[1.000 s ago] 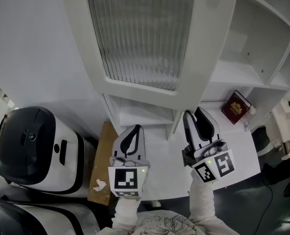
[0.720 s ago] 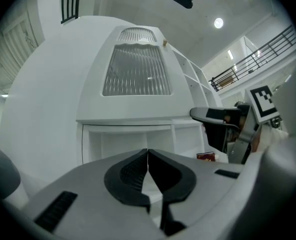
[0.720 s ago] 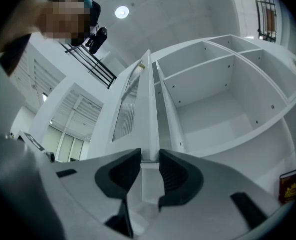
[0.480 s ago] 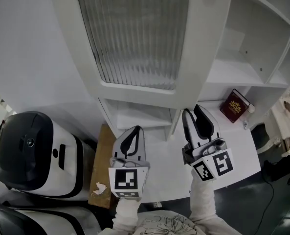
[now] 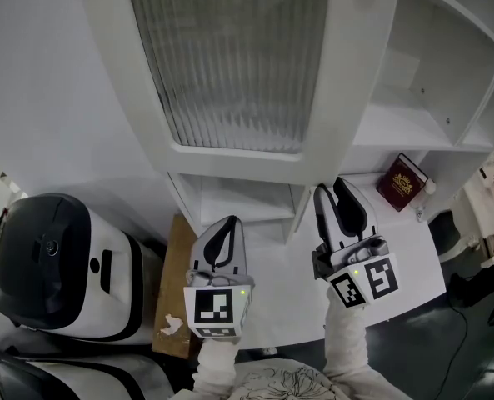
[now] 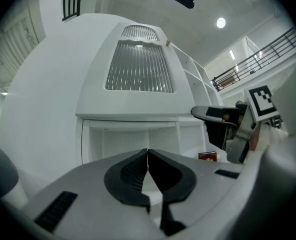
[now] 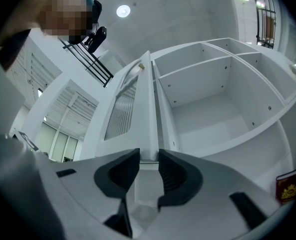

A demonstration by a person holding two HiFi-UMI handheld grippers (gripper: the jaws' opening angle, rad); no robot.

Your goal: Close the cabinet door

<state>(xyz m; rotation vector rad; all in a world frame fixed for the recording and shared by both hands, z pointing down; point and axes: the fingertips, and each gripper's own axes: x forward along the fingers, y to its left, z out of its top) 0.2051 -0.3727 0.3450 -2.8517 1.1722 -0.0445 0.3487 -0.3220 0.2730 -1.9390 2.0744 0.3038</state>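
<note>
1. At the lower left of the head view, a white machine with a black top (image 5: 47,265) is seen. Just right of it, a brown board (image 5: 178,261) is laid on the floor with a crumpled scrap of paper (image 5: 172,325) at its lower end.
2. Low in the frame and left of centre, the left gripper (image 5: 232,221) is pointed toward the low open compartment under the door. In the left gripper view its jaws are seen pressed together, with nothing between them.
3. Across the upper middle, the cabinet door (image 5: 230,65) is seen swung out from the cabinet. It is white-framed with a ribbed glass pane.
4. Right of centre, the right gripper (image 5: 329,188) is tilted slightly upward at the door's lower right corner. Its jaws are being opened. In the right gripper view the door's narrow free edge is seen between them, closely flanked by the pads but not clearly pressed by them.
5. At the upper right, the white cabinet's bare shelves (image 5: 396,123) are left exposed by the open door.
6. At the right edge of the middle band, a red book (image 5: 402,182) is laid flat on the cabinet's white ledge, right of the right gripper and apart from it.
</note>
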